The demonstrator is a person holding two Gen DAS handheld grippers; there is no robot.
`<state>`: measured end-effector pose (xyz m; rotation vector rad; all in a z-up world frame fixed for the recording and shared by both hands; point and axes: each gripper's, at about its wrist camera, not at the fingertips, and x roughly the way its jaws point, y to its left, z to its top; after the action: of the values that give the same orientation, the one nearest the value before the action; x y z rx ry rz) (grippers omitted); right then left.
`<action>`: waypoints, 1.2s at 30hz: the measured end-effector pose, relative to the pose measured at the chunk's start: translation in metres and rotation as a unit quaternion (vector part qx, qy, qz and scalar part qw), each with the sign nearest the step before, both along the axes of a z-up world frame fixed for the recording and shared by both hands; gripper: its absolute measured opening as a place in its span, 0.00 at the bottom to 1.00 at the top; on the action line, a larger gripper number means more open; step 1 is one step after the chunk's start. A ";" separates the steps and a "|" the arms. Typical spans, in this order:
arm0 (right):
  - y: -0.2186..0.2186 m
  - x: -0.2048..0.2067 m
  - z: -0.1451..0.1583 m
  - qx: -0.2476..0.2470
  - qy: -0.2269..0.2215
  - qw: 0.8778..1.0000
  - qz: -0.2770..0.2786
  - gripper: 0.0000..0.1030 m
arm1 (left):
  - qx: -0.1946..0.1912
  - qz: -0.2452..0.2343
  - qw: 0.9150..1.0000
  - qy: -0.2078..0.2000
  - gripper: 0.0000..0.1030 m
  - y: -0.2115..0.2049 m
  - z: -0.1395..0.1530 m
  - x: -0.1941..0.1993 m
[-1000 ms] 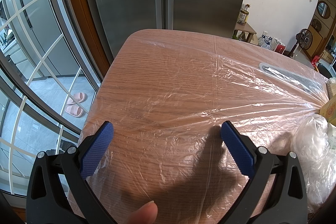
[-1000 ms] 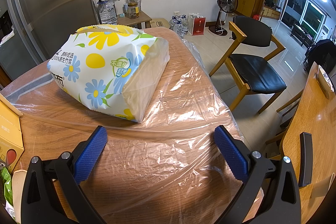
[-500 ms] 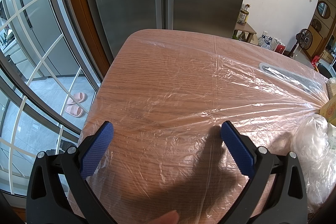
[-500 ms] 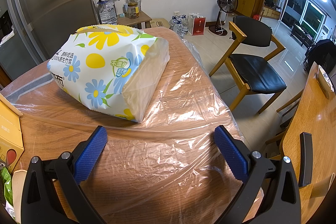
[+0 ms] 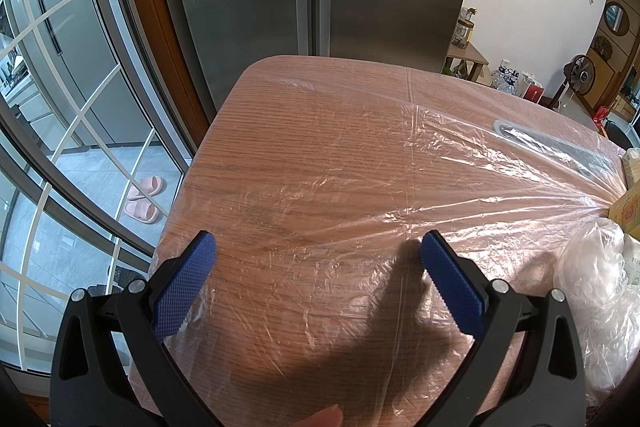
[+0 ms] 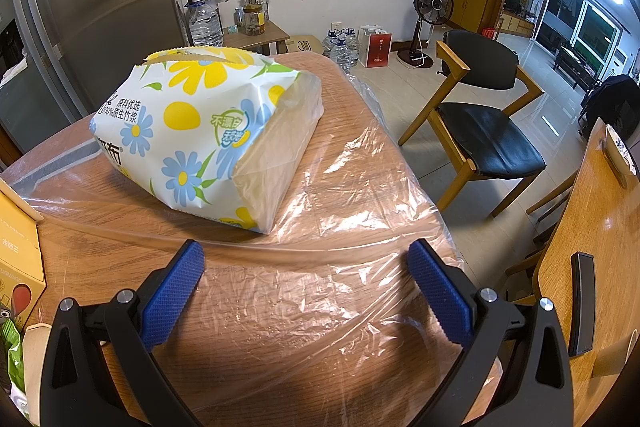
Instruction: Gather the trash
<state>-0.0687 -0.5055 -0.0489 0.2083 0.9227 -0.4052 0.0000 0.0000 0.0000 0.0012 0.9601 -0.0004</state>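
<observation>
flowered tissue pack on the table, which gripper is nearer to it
Right. The right gripper is open just short of the tissue pack, which lies ahead, slightly left. The left gripper faces bare, plastic-covered table; the pack is out of its view.

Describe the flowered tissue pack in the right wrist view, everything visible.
The tissue pack is a soft, bulky plastic-wrapped bundle, white with yellow and blue flowers, green leaves and Chinese print. Its near end is clear film showing pale stacked tissue; the far top has a serrated seam that looks torn open. It lies on its side, angled, on the plastic sheet covering the wooden table. It sits ahead of the open right gripper, untouched by the fingers.
</observation>
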 end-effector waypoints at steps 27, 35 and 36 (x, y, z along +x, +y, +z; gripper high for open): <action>0.000 0.000 0.000 0.000 0.000 1.000 0.000 0.96 | 0.000 0.000 1.000 0.000 0.99 0.000 0.000 0.000; 0.000 -0.002 0.004 0.010 0.001 1.000 0.009 0.96 | 0.000 -0.002 1.000 0.003 0.99 0.000 0.000 0.000; 0.000 -0.005 0.008 0.017 -0.006 1.000 0.007 0.96 | -0.004 -0.004 1.000 0.006 0.99 0.000 0.001 0.000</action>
<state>-0.0735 -0.5056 -0.0411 0.2341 0.9198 -0.3754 0.0003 0.0001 0.0010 -0.0026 0.9729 -0.0125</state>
